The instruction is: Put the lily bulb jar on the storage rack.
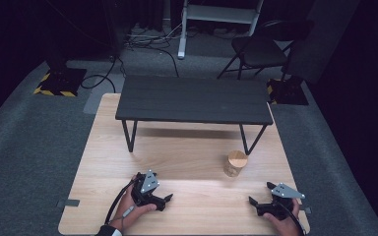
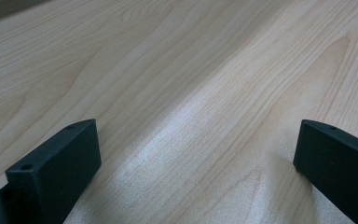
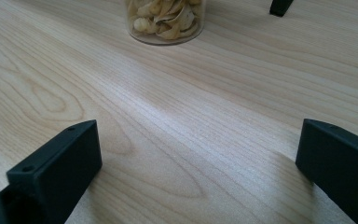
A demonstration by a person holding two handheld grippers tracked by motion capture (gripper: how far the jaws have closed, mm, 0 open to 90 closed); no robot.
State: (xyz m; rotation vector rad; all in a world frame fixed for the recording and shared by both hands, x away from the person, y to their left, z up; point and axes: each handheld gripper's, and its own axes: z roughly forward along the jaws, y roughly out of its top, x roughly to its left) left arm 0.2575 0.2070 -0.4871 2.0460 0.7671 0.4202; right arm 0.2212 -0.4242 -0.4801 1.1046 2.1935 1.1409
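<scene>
A clear jar (image 1: 236, 163) with a round wooden lid stands on the light wooden table (image 1: 187, 152), right of centre. In the right gripper view the jar (image 3: 165, 21) holds pale, curled chip-like pieces. My right gripper (image 1: 260, 193) rests low at the table's front right, a short way in front of the jar; its jaws (image 3: 196, 158) stand wide apart over bare wood. Held in a hand at the front left, my left gripper (image 1: 161, 190) is open too, and between its jaws (image 2: 191, 158) lies only wood grain.
A low black bench (image 1: 193, 100) on thin metal legs stands across the back half of the table; one leg foot (image 3: 279, 7) lies just right of the jar. Beyond the table are grey carpet, cables and a folding chair (image 1: 258, 49).
</scene>
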